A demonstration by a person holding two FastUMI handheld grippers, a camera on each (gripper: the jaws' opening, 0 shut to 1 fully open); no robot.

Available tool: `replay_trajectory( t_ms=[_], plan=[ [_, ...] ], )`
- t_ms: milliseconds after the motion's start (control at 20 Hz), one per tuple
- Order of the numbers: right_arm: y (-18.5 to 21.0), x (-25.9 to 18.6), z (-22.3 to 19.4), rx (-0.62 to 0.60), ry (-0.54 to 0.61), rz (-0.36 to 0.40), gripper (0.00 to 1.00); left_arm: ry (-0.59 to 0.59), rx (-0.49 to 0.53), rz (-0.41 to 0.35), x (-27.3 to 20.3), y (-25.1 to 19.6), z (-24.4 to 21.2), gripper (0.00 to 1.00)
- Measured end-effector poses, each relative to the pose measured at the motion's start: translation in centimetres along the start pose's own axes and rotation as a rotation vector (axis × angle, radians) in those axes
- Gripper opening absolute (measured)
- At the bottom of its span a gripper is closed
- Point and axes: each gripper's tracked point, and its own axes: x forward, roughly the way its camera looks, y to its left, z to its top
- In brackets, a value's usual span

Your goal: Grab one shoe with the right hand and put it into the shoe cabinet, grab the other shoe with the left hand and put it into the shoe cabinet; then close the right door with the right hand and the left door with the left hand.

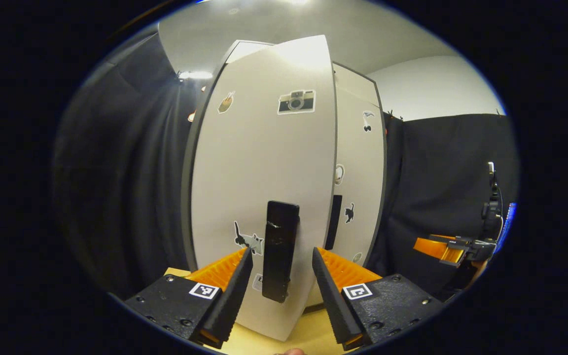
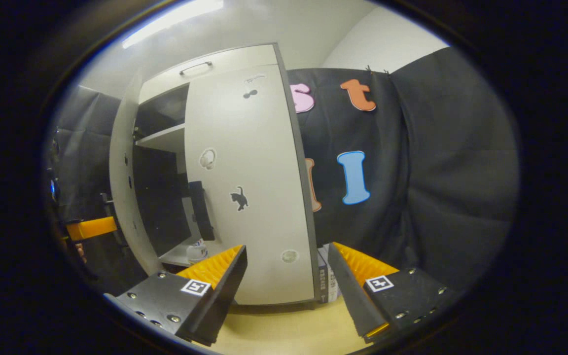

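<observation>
So both shoes look stowed and it's door time. The left gripper [image 1: 282, 276] is spread wide with nothing in it, and the left door's handle [image 1: 280, 249] sits dead ahead between the fingers, its long axis running straight up and down. The left door [image 1: 259, 162] itself is swung partway, its free edge nearer than the right door [image 1: 358, 162] behind it. Over in the right gripper view the right gripper [image 2: 286, 283] is likewise spread and empty, parked just in front of the right door, which looks nearly shut. One shoe [image 2: 196, 252] peeks out on the cabinet's bottom shelf. Stickers only (camera, cats), no readable writing. I'd say the left hand is nearer.
</observation>
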Motion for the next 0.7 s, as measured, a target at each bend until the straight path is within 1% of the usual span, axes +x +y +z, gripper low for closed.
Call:
replay_trajectory(
  t_ms=[150,400,700],
  plan=[
    [-1.2,-0.5,0.2,0.008,-0.007,-0.028,0.98,0.015,0.003,0.046,0.8,0.6,-0.4,0.77],
    [-2.4,-0.9,0.1,0.02,-0.009,-0.06,0.98,0.031,-0.036,0.045,2.7,0.6,-1.2,0.77],
    [-2.5,-1.1,-0.2,0.025,-0.009,-0.081,0.98,0.057,0.015,0.057,4.1,0.3,-2.1,0.77]
  ],
)
